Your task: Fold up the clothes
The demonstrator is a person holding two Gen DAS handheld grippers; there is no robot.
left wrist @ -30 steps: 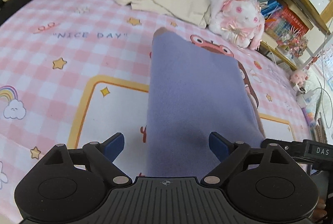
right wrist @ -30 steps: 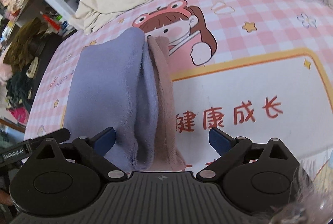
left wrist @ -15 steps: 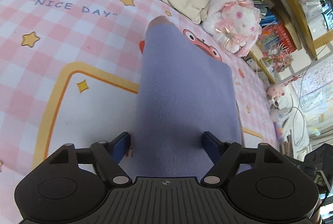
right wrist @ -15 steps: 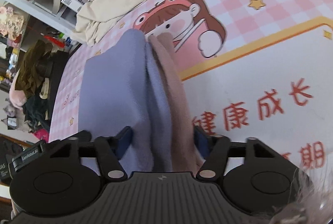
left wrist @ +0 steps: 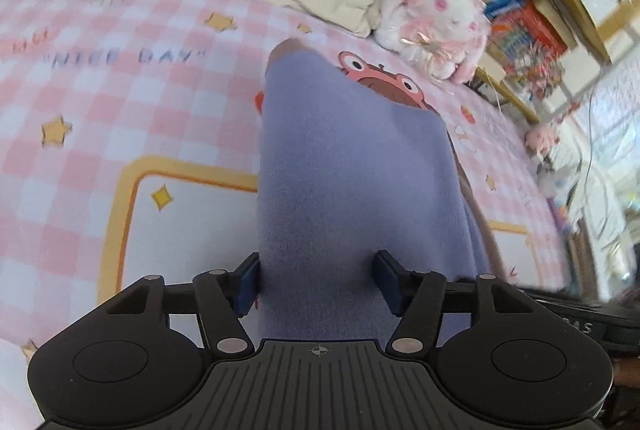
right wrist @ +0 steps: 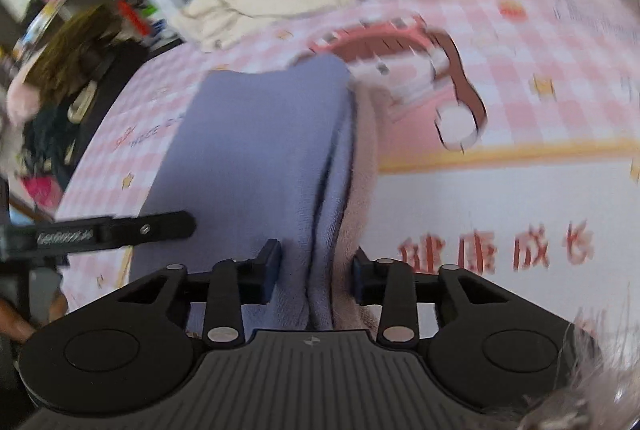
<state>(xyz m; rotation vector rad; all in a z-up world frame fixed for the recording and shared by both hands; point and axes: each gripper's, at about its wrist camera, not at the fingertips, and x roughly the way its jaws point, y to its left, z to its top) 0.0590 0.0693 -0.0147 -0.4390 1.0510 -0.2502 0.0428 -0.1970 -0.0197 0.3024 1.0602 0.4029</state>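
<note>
Gripping purple garment [left wrist: 352, 166] near edge, left tool [left wrist: 316, 284], right tool [right wrist: 316, 270] both clenched, pink mat [left wrist: 120, 102] bare alongside

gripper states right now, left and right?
Left hand-held gripper: closed on the near end of the purple garment.
Right hand-held gripper: closed on the same garment's bunched near edge.

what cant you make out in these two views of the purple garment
- Near end of the purple garment: both views, hidden behind each gripper's body.
- What kind of garment it is: folded up, near end cut off.
- Printed words on the pink sheet: right view, motion blur.
- Shelf items: right view, smeared.
</note>
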